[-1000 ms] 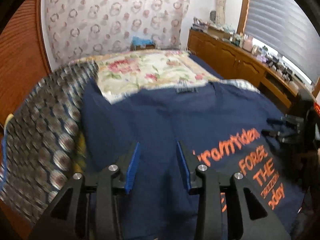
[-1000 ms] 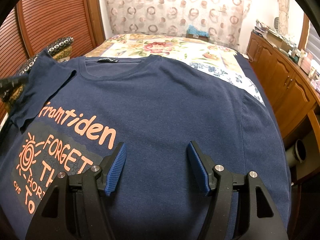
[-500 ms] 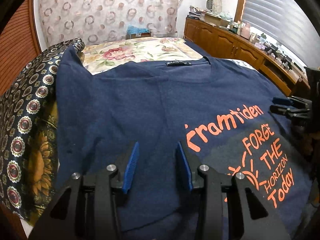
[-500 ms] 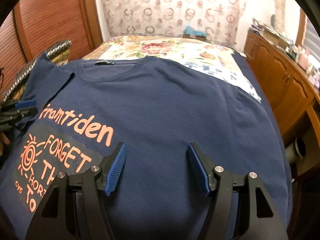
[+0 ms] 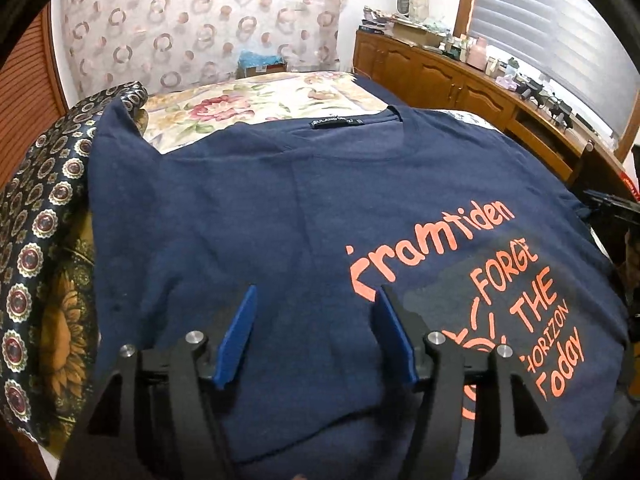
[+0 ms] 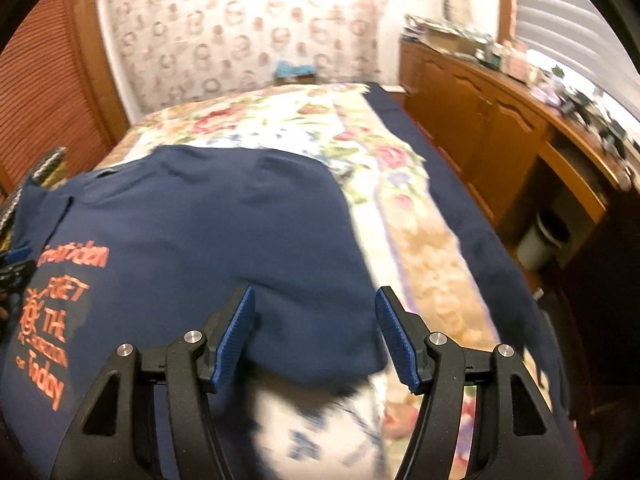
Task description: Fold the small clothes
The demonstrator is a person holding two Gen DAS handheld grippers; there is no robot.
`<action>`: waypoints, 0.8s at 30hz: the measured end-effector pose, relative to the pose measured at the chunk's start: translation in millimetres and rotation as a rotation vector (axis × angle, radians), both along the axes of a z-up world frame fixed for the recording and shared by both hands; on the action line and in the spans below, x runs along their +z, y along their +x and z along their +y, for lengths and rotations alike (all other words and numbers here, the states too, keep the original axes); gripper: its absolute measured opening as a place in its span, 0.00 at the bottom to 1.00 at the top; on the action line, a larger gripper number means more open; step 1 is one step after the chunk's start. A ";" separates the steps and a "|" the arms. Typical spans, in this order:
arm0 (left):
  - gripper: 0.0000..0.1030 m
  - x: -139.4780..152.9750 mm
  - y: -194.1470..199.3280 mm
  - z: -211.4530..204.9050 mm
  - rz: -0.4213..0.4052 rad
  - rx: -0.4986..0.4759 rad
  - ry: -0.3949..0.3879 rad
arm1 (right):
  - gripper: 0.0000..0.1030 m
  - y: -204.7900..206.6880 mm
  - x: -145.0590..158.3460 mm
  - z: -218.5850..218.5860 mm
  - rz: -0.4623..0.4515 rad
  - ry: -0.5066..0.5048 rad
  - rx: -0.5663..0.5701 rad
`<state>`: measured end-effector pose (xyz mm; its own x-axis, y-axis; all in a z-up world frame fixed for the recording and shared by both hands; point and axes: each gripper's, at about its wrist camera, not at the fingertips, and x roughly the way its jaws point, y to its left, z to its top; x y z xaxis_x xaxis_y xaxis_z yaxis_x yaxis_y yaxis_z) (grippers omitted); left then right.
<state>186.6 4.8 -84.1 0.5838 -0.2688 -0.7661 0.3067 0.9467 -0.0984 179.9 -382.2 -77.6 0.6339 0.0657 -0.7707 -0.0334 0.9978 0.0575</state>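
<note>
Both pairs of jaws stand apart with nothing gripped between them. On our left gripper (image 5: 314, 334) the jaws are opening, and the blue pads (image 5: 236, 340) hover over folded navy cloth without pressing on it. Our right gripper (image 6: 316, 334) has its jaws wide, and between them we see only the T-shirt's edge below, not clamped.

We have the navy T-shirt (image 5: 260, 216) lying on the bed (image 6: 424, 264), over a floral bedspread (image 5: 248, 100). Its collar and neck label (image 5: 335, 122) point away from us, toward the patterned headboard (image 5: 192, 28). One side lies folded inward over the body, so that its edge covers the start of the orange print (image 5: 480, 280), which reads "Forget the horizon today" under a larger word. In the right wrist view the picture is blurred; there the shirt's right edge crosses between the fingers and the bedspread lies bare beyond it.

Beside the shirt on our left lies a dark cloth with round medallions (image 5: 36, 232). A wooden cabinet (image 6: 500, 132) runs along the right side of the bed, its top crowded with small items.
</note>
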 end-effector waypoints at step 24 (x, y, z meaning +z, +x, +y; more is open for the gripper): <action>0.75 -2.9 0.9 -12.3 -0.002 -0.028 0.072 | 0.13 -12.2 -14.0 4.0 0.030 -0.029 0.046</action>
